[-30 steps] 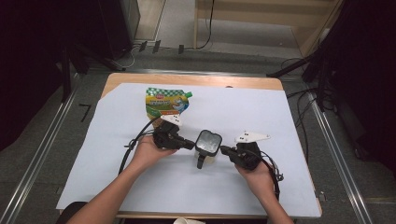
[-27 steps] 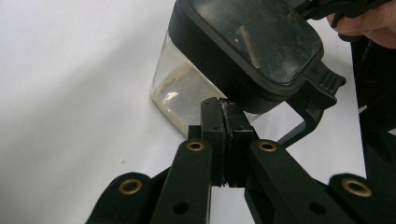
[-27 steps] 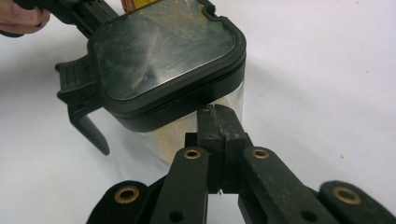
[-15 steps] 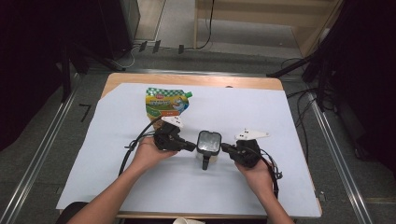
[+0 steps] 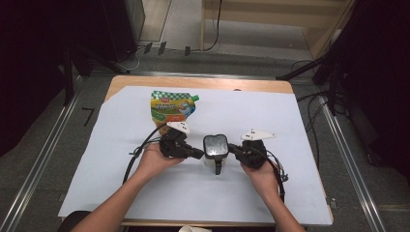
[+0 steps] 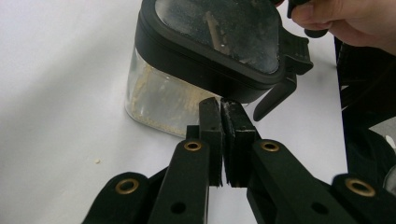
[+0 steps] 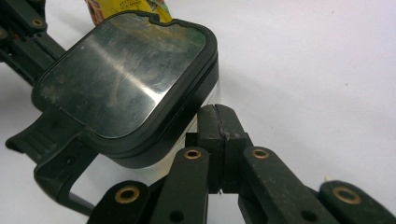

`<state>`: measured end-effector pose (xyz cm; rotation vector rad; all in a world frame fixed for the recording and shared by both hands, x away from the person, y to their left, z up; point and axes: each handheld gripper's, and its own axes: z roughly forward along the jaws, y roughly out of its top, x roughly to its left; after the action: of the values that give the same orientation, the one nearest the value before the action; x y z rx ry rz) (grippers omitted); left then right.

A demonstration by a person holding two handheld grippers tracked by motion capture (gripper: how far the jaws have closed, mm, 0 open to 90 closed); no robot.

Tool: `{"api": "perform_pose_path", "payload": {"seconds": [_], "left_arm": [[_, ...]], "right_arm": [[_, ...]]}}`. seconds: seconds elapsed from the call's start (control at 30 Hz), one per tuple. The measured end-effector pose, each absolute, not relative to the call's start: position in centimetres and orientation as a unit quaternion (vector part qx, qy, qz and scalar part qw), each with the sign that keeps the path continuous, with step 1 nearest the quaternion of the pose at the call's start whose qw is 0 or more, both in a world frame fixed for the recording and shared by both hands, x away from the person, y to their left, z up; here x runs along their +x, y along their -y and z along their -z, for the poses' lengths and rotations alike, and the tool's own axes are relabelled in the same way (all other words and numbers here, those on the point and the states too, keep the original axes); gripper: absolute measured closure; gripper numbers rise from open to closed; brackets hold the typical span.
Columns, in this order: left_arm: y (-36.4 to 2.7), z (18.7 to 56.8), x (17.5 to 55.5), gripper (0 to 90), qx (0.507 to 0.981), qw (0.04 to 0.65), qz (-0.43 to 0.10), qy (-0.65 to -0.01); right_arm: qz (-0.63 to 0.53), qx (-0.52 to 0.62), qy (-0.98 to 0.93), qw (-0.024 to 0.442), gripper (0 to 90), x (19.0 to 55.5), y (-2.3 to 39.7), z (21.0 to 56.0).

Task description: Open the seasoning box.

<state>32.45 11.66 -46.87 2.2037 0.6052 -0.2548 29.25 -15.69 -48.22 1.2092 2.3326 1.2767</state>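
Overhead, from the high view, a person's two forearms reach onto a table covered with a pale sheet (image 5: 300,159). At the centre of the sheet stands a small clear container (image 5: 215,151) with a black lid, and everything else is placed around it. The left gripper (image 5: 196,154) lies just to the left of the container, its tip at the container's side. The right gripper (image 5: 234,148) lies just to the right, its tip at the opposite side. Beyond the container, farther from the person, a green and yellow spouted pouch (image 5: 170,107) lies flat on the sheet.

Next, the left gripper view looks along its own black jaws, which are pressed together with nothing between them. The left gripper (image 6: 221,108) has its tips right against the container (image 6: 159,95), at the clear wall just under the black lid. Pale crumbs cling inside that wall. A black latch handle hangs off the lid's far side, and a hand (image 6: 348,18) shows beyond it.

Lastly, the right gripper view shows the right gripper (image 7: 217,114) with jaws pressed together too, gripping nothing, tips against the container (image 7: 130,84) below the glossy lid. A corner of the pouch (image 7: 126,8) peeks out behind the lid.
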Motion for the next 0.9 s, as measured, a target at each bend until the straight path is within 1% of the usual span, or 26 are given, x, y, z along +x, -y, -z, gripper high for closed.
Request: {"api": "perform_pose_path", "payload": {"seconds": [0.23,0.27,0.3,0.33,0.37,0.4,0.47,0.6,0.63,0.67,0.7,0.77,0.9], "left_arm": [[-11.8,47.0,32.3,87.8,0.872,0.412,0.105,-0.244],[-11.8,47.0,32.3,86.5,0.871,0.413,0.108,-0.244],[-11.8,47.0,32.3,83.4,0.871,0.413,0.108,-0.244],[-11.8,47.0,32.3,79.2,0.87,0.413,0.111,-0.246],[-11.9,46.9,32.3,79.2,0.87,0.412,0.109,-0.25],[-12.1,46.8,32.4,75.2,0.87,0.411,0.109,-0.249],[-12.3,46.6,32.4,70.9,0.872,0.41,0.104,-0.246],[-12.5,46.4,32.2,60.4,0.878,0.407,0.1,-0.233],[-12.5,46.4,32.2,58.5,0.878,0.407,0.1,-0.233],[-12.5,46.3,32.2,58.5,0.879,0.407,0.098,-0.229],[-12.5,46.3,32.1,54.7,0.881,0.405,0.096,-0.223],[-12.5,46.2,32.0,50.8,0.883,0.408,0.092,-0.215],[-12.6,46.1,32.0,47.8,0.883,0.41,0.092,-0.21]], "right_arm": [[-0.434,0.407,-0.796,0.113,90.0,29.9,15.5,48.4],[-0.44,0.404,-0.794,0.11,90.0,30.1,15.5,48.5],[-0.44,0.404,-0.794,0.11,90.0,30.1,15.5,48.5],[-0.444,0.404,-0.794,0.098,90.0,30.3,15.7,48.6],[-0.444,0.404,-0.794,0.098,90.0,30.3,15.7,48.6],[-0.445,0.402,-0.794,0.095,90.0,30.2,15.9,48.5],[-0.442,0.403,-0.795,0.1,90.0,29.9,16.0,48.2],[-0.443,0.408,-0.793,0.095,90.0,29.0,16.7,47.5],[-0.443,0.408,-0.793,0.095,90.0,29.0,16.7,47.5],[-0.444,0.407,-0.793,0.095,90.0,28.7,16.8,47.4],[-0.442,0.408,-0.793,0.095,90.0,28.1,17.1,47.1],[-0.443,0.408,-0.793,0.092,90.0,27.3,17.2,46.9],[-0.445,0.399,-0.796,0.094,90.0,25.8,17.4,46.4]]}}
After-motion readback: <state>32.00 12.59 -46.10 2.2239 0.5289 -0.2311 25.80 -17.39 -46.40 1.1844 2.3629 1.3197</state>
